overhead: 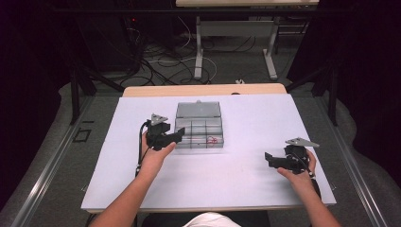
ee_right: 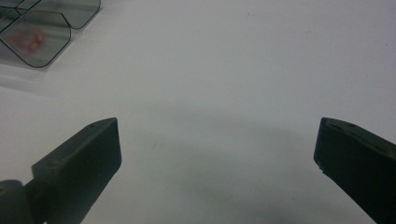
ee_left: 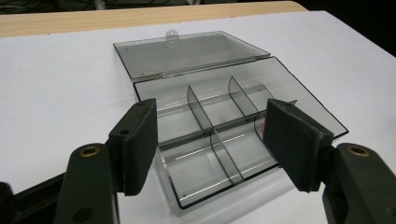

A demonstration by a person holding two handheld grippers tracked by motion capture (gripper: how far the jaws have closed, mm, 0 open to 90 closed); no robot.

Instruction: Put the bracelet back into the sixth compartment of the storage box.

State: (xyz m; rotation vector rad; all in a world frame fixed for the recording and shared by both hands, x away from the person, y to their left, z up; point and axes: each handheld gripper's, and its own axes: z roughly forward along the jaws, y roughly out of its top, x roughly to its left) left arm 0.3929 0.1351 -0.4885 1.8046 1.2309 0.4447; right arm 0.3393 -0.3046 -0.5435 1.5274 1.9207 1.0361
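Your left hand-held gripper (ee_left: 210, 140) was wide open at the clear box (ee_left: 224, 135); right hand-held gripper (ee_right: 217, 158) open too, idle. You needed to center before squeezing.

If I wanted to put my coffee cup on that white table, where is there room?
Bare white table lies between the clear compartment box and the right gripper, along the near edge between the person's forearms, and at the far right corner. It is crowded around the box's left end, where the left gripper sits against it.
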